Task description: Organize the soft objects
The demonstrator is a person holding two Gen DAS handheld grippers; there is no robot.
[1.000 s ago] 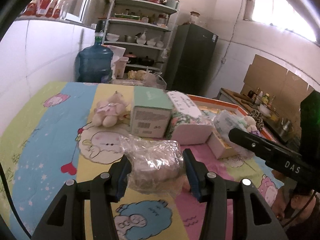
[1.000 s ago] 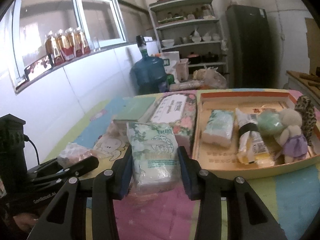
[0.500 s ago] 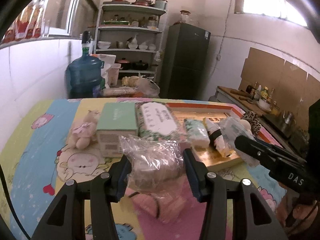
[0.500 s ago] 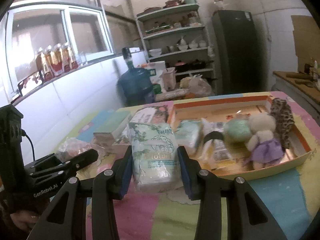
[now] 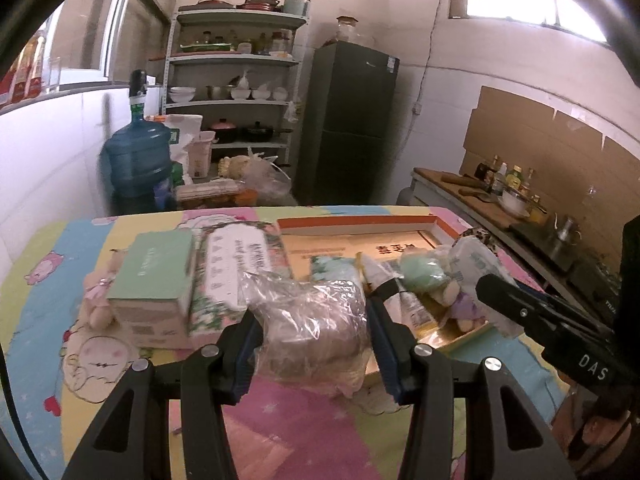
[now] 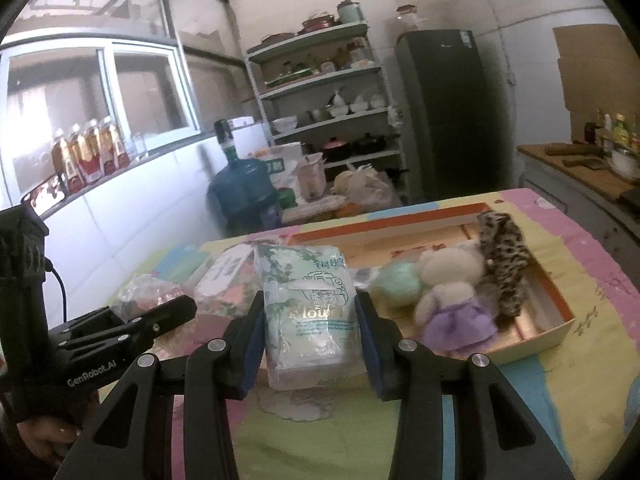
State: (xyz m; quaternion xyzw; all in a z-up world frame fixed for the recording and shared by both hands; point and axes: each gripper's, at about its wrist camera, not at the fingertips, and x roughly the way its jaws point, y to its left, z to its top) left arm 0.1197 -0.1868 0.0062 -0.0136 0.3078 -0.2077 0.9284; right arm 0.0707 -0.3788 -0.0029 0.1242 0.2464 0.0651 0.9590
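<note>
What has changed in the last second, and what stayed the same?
Both claws carried their loads sideways toward the shallow orange-rimmed cardboard tray. The left claw keeps the crinkled clear plastic bag, the right claw the floral tissue pack. The tray's contents stayed put.

Each camera sat low behind its own gripper's fingers, looking forward and slightly down across the table (image 5: pixel 60 264) toward the shelves (image 5: pixel 236 80). Both views shared the tray (image 6: pixel 560 320), the water jug (image 6: pixel 240 188) and the fridge (image 5: pixel 352 120); each caught the other gripper at its edge.
</note>
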